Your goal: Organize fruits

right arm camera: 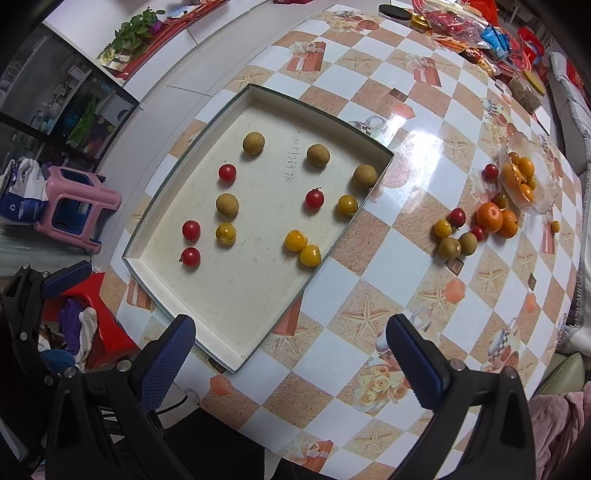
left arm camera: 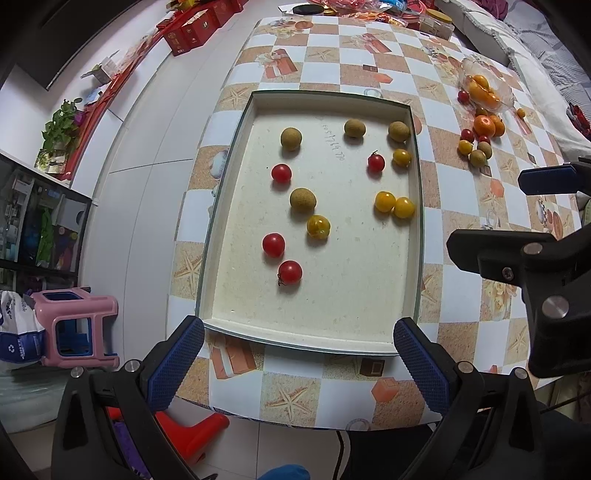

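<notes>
A cream tray (left arm camera: pixel 415 177) (right arm camera: pixel 155 280) lies on the checkered table and holds several red tomatoes (left arm camera: pixel 290 272) (right arm camera: pixel 191 256), yellow tomatoes (left arm camera: pixel 385 201) (right arm camera: pixel 296 240) and brown longans (left arm camera: pixel 302 199) (right arm camera: pixel 227 204). More fruit sits loose on the table to the right: two tangerines (left arm camera: pixel 484 125) (right arm camera: pixel 489 217) with small tomatoes and longans (right arm camera: pixel 449 248) around them. My left gripper (left arm camera: pixel 297 363) is open over the tray's near edge, holding nothing. My right gripper (right arm camera: pixel 291 356) is open over the tray's near right corner, empty; its black body (left arm camera: pixel 535 266) shows in the left wrist view.
A clear glass bowl (right arm camera: pixel 543 205) (left arm camera: pixel 469 68) of small orange fruit stands at the far right. Snack packets and jars (right arm camera: pixel 480 33) crowd the table's back end. A pink stool (left arm camera: pixel 79 328) (right arm camera: pixel 74 206) and a red stool (left arm camera: pixel 195 432) stand on the floor left of the table.
</notes>
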Action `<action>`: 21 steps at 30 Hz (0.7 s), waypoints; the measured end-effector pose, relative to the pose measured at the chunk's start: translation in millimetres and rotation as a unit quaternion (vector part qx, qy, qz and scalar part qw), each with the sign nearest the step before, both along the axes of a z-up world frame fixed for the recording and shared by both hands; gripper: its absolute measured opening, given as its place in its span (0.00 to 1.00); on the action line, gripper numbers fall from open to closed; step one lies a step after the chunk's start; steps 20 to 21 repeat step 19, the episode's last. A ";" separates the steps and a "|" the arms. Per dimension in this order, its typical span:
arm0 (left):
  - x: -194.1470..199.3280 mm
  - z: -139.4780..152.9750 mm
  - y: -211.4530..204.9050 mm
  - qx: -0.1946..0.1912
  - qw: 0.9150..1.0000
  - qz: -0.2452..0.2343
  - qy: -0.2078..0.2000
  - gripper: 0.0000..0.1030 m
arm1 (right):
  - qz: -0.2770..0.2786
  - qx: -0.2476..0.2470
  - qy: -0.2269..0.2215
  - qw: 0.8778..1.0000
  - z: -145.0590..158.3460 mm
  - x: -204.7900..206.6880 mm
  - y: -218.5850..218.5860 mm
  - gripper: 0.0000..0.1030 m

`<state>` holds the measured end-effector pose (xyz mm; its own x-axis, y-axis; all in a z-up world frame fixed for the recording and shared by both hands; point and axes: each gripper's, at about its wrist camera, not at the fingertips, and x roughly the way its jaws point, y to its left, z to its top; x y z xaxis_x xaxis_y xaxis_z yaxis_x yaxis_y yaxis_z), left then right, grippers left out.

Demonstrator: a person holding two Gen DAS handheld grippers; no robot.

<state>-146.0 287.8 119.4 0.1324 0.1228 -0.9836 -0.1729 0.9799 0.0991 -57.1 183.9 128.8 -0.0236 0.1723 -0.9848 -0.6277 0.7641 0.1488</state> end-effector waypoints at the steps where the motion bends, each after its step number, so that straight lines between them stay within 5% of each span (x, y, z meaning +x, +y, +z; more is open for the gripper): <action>1: 0.0 0.0 0.0 0.000 1.000 -0.001 0.000 1.00 | 0.000 0.000 0.001 1.000 -0.1 -0.3 -0.3 1.00; 21: 1.8 -0.5 -3.8 0.008 1.000 -0.009 -0.002 1.00 | 0.021 -0.001 -0.015 1.000 -1.7 -0.4 3.7 1.00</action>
